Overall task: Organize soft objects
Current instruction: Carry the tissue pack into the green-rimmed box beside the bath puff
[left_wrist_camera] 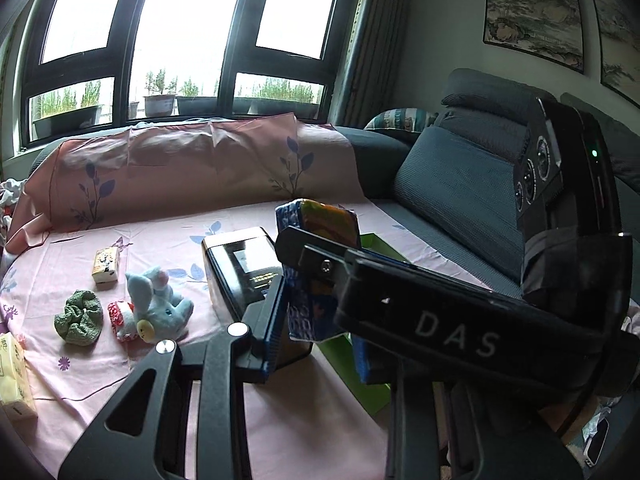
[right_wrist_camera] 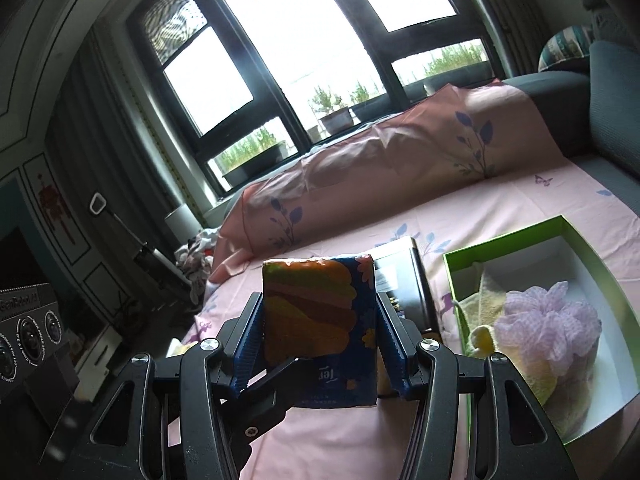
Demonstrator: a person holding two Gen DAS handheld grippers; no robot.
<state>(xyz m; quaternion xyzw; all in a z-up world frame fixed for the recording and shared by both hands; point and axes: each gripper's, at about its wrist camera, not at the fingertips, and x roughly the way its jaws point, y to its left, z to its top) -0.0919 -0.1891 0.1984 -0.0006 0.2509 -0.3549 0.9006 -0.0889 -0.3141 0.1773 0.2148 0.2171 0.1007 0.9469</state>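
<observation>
A blue tissue pack with orange and green stripes (right_wrist_camera: 316,320) is held upright above the pink bed sheet. My right gripper (right_wrist_camera: 318,332) has its blue pads pressed on the pack's two sides. My left gripper (left_wrist_camera: 316,312) also clamps the same pack (left_wrist_camera: 320,224); its fingers (right_wrist_camera: 268,380) show below the pack in the right wrist view. The right gripper's body (left_wrist_camera: 460,320) crosses the left wrist view. A green box (right_wrist_camera: 576,240) with white inside holds a purple mesh sponge (right_wrist_camera: 548,320) and a yellowish cloth (right_wrist_camera: 484,296). It lies right of the pack.
On the sheet at left lie a blue plush bunny (left_wrist_camera: 160,300), a red-and-white toy (left_wrist_camera: 120,316), a green knitted scrunchie (left_wrist_camera: 78,318), a small yellow tissue pack (left_wrist_camera: 106,266) and a cream tissue pack (left_wrist_camera: 12,380). A black glossy box (left_wrist_camera: 240,268) stands by the green box. Grey sofa cushions (left_wrist_camera: 452,196) are at right.
</observation>
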